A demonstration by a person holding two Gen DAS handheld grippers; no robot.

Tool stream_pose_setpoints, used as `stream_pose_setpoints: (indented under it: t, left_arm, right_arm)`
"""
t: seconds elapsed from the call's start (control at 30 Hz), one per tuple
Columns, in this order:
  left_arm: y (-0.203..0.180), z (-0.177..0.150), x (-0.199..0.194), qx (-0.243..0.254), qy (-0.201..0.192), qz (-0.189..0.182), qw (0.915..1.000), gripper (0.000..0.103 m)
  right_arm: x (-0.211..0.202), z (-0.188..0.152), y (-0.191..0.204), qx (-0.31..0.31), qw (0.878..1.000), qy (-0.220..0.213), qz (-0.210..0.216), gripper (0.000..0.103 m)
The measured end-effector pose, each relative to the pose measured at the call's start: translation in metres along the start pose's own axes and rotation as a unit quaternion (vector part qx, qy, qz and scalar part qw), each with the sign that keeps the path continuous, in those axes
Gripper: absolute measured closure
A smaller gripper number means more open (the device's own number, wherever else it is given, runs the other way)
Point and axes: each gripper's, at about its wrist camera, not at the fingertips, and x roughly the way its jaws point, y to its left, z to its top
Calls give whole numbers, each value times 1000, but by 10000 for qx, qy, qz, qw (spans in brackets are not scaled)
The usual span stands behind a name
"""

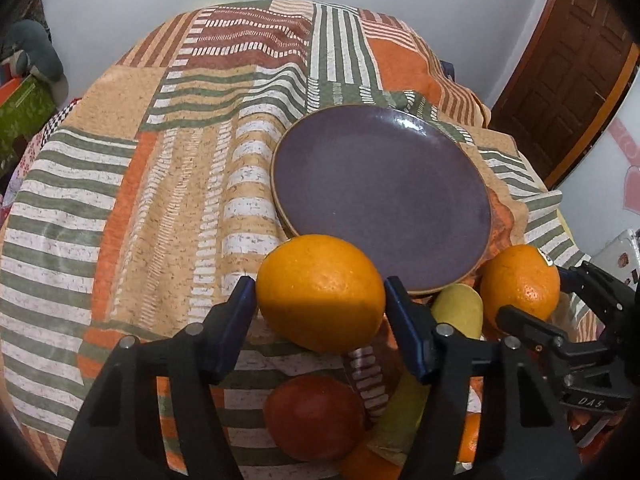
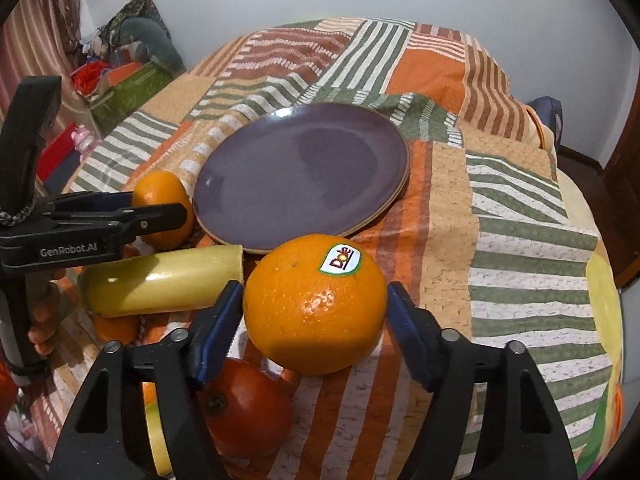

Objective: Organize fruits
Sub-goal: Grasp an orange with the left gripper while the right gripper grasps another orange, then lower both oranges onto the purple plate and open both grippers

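My left gripper [image 1: 320, 294] is shut on an orange [image 1: 320, 292], held just before the near rim of the empty purple plate [image 1: 380, 196]. My right gripper [image 2: 314, 304] is shut on a second orange with a Dole sticker [image 2: 314, 304], also near the plate [image 2: 300, 172]. Each gripper shows in the other's view: the right one [image 1: 532, 292] with its orange [image 1: 520, 280], the left one [image 2: 160, 208] with its orange [image 2: 160, 192]. A yellow banana piece [image 2: 160, 284] and a red fruit [image 2: 244, 404] lie below on the cloth; both also show in the left wrist view, the banana piece [image 1: 460, 312] and the red fruit [image 1: 314, 416].
A striped orange, green and white cloth [image 1: 160, 200] covers the surface. More orange fruit lies low by the banana [image 2: 116, 328]. A wooden door [image 1: 568, 80] stands at the right. Boxes and clutter [image 2: 120, 80] sit off the left edge.
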Motion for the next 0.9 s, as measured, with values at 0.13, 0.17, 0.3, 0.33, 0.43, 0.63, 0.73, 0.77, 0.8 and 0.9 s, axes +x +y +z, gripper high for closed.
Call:
stream_pose_setpoints:
  t: [0.13, 0.17, 0.3, 0.33, 0.43, 0.63, 0.73, 0.77, 0.8, 0.9]
  left_arm:
    - [-1, -1, -4, 4, 0, -12, 10000, 39]
    - [-1, -1, -6, -3, -3, -9, 10000, 39]
    - [-1, 1, -18, 4, -122, 71, 9999, 39]
    - [-2, 2, -22, 32, -171, 100, 9998, 39]
    - [-4, 7, -34, 112, -320, 171, 9993, 39]
    - [-6, 27, -60, 125, -712, 175, 9972, 39]
    - [-9, 39, -70, 215, -918, 233, 9953, 39]
    - [-10, 43, -72, 242, -979, 264, 9945, 39]
    - [-10, 46, -73, 251, -1008, 276, 9942, 39]
    - [-12, 57, -75, 268, -1073, 286, 9935, 39]
  right_arm:
    - [-2, 0, -3, 104, 9999, -19, 73, 36]
    - [-3, 0, -3, 119, 9999, -28, 69, 36]
    - [-13, 5, -6, 231, 9996, -177, 16, 36]
    - [-16, 7, -7, 259, 9994, -231, 15, 36]
    - [-27, 16, -9, 271, 9987, -432, -30, 36]
    - [-44, 43, -13, 262, 9964, -799, -90, 36]
    - [-49, 57, -14, 203, 9952, -952, -108, 36]
    - [-51, 62, -13, 157, 9945, -1027, -144, 36]
    - [-53, 65, -11, 119, 9939, -1085, -179, 36]
    - [-54, 78, -11, 49, 9921, -1238, -214, 36]
